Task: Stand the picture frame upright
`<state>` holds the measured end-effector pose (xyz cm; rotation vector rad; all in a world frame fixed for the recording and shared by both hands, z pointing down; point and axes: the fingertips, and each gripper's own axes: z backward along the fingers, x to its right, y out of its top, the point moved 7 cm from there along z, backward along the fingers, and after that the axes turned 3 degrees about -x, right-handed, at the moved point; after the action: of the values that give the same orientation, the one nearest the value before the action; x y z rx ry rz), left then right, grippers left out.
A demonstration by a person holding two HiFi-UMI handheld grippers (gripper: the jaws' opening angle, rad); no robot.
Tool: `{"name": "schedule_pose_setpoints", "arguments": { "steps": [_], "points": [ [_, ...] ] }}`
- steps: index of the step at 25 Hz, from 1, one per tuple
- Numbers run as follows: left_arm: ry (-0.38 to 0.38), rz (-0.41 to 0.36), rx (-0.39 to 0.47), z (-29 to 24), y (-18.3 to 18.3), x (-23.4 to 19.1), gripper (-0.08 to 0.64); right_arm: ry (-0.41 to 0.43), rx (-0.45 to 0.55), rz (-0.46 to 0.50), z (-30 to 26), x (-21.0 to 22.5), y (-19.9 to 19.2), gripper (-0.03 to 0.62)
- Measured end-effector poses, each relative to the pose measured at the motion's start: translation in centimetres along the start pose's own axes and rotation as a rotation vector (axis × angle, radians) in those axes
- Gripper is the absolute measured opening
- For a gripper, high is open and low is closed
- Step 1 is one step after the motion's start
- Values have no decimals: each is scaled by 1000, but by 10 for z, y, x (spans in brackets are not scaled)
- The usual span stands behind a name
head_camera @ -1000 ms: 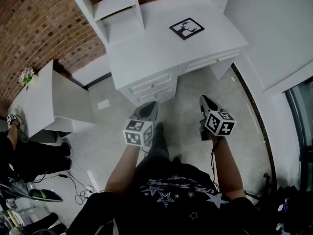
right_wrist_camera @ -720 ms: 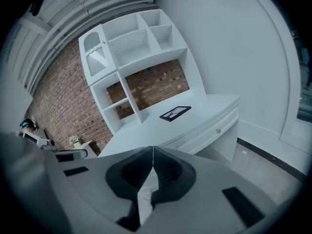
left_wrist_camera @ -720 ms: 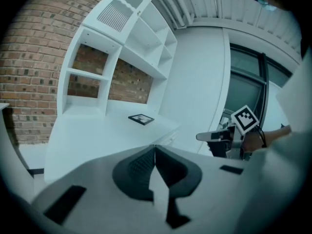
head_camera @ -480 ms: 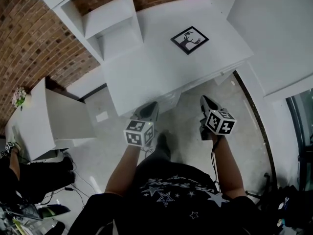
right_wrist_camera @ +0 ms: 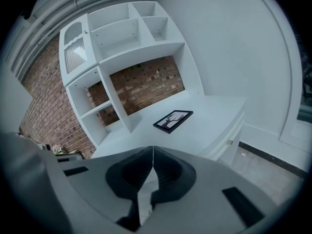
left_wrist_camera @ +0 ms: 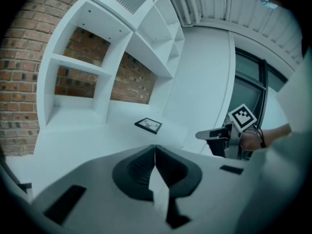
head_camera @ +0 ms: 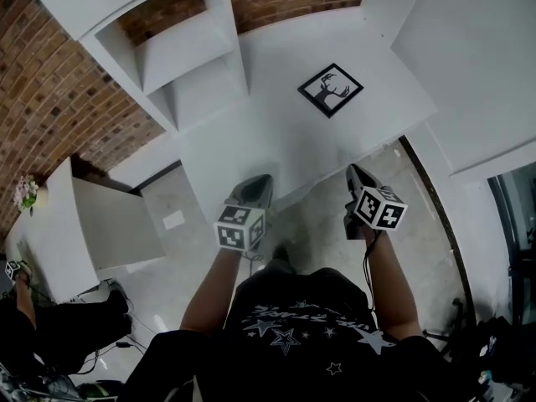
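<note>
The person has stepped in closer. The white desk (head_camera: 251, 141) has slid nearer since a second ago, and its front edge now sits right at the jaw tips. The left gripper (head_camera: 260, 180) has its jaws pressed together, the dark ribbed pads meeting in a thin seam with nothing between them. It's the same on the right gripper (head_camera: 353, 171): pads flat against each other, empty. Behind each pair of jaws rides a cube with black-and-white square markers.

The picture frame (head_camera: 331, 90) lies flat on the smooth, matte desktop, well apart from both pairs of jaws and almost dead ahead of the left pair. It is a slim black rectangle round a pale picture with a dark, antler-like figure.

Ahead and to the left of the left jaws stands the shelf unit (head_camera: 180, 65), white and boxy with open compartments. A rough red brick wall (head_camera: 50, 90) shows through its open back.
</note>
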<state>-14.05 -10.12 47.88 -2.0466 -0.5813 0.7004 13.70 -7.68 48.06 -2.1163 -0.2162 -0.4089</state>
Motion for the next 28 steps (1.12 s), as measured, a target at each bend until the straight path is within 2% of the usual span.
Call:
{"name": "schedule_pose_setpoints", "arguments": {
  "steps": [6, 11, 16, 28],
  "points": [
    [-39, 11, -41, -23, 4, -13, 18, -51, -48, -18, -15, 7, -3, 15],
    [-36, 12, -63, -41, 9, -18, 18, -70, -49, -51, -36, 24, 9, 15],
    [-1, 9, -52, -58, 29, -26, 18, -45, -50, -73, -69, 36, 34, 15],
    [96, 61, -41, -111, 62, -36, 18, 11, -176, -84, -149, 68, 77, 17]
  ]
}}
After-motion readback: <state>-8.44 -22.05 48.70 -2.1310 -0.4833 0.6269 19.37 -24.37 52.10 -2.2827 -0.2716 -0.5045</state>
